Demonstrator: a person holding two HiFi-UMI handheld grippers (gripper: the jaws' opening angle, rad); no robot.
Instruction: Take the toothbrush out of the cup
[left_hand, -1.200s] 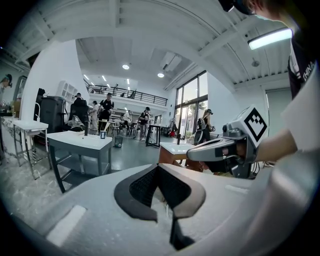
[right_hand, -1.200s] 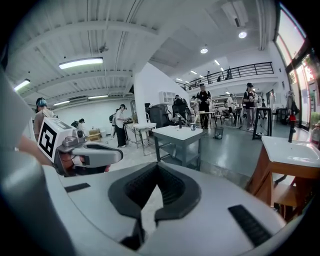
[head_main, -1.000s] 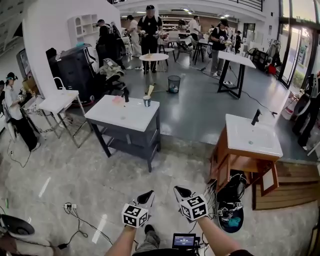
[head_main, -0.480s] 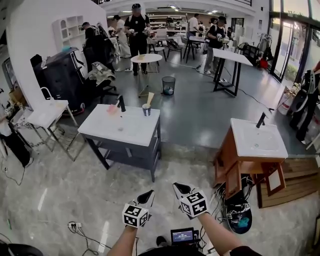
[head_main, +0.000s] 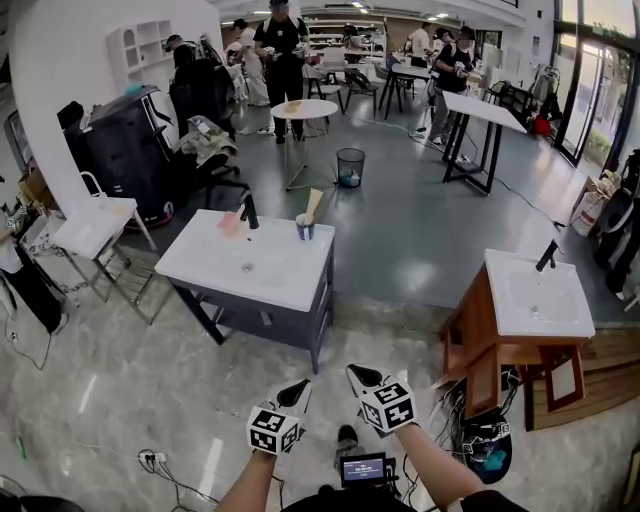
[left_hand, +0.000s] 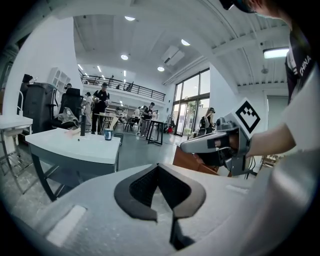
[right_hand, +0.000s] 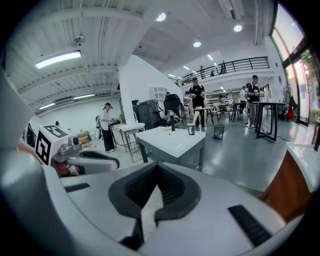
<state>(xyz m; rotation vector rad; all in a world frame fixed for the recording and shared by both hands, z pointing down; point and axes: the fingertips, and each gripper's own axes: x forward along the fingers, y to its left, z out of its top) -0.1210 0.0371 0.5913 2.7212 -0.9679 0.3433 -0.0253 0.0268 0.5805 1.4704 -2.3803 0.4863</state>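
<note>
Cup (head_main: 305, 229) on vanity (head_main: 208, 262), bin (head_main: 350, 167) behind

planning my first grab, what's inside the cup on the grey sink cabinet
A toothbrush stands in the cup, its pale upper end leaning out to the right above the rim. The cup's wall hides its lower part and anything else inside.

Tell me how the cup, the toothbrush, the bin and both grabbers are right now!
toothbrush: standing in the cup, leaning, not taken out yet.
cup: upright on the white sink top, far from both grippers.
left gripper: shut, nothing in it.
right gripper: shut, nothing in it.
bin: upright on the floor behind the sink.
</note>
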